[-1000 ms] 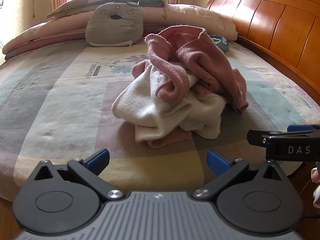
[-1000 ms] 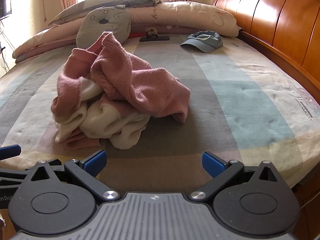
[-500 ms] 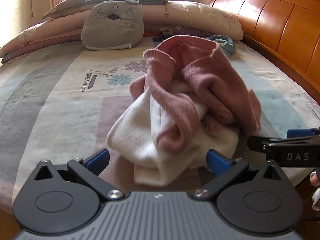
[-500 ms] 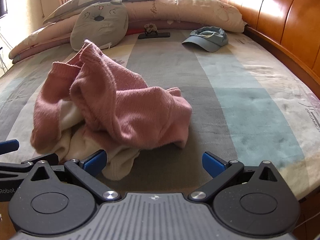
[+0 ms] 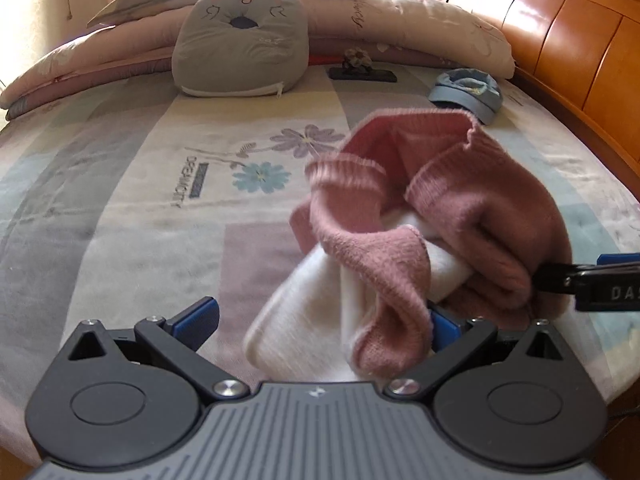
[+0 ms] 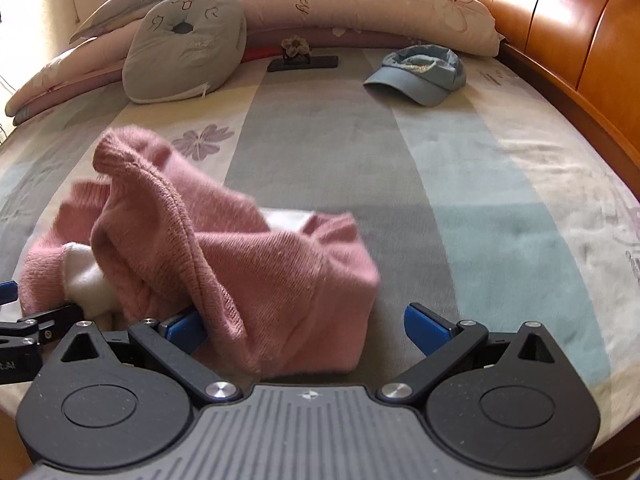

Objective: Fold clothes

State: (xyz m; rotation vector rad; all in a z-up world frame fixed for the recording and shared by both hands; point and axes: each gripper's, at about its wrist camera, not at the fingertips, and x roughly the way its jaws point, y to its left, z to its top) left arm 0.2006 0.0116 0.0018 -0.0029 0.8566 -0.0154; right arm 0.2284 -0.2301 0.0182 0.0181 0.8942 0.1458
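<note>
A crumpled pink and white knit sweater (image 5: 400, 240) lies in a heap near the front edge of the bed (image 5: 120, 200). My left gripper (image 5: 320, 322) is open, its jaws wide apart, and the near white and pink folds sit between the blue fingertips (image 5: 196, 316). My right gripper (image 6: 306, 328) is open too, with the pink part of the sweater (image 6: 248, 272) between its fingertips (image 6: 424, 326). The right gripper also shows at the right edge of the left wrist view (image 5: 600, 284), against the sweater.
A grey cat-face cushion (image 5: 240, 52), pillows and a rolled quilt (image 6: 360, 4) lie at the head of the bed. A blue cap (image 6: 420, 72) and a dark flat object with a small flower (image 6: 302, 62) lie beyond the sweater. A wooden headboard (image 6: 560, 20) runs along the right.
Both grippers have moved forward to the sweater, which now sits between their open fingertips. The heap looks blurred and shifted at its near edge.
</note>
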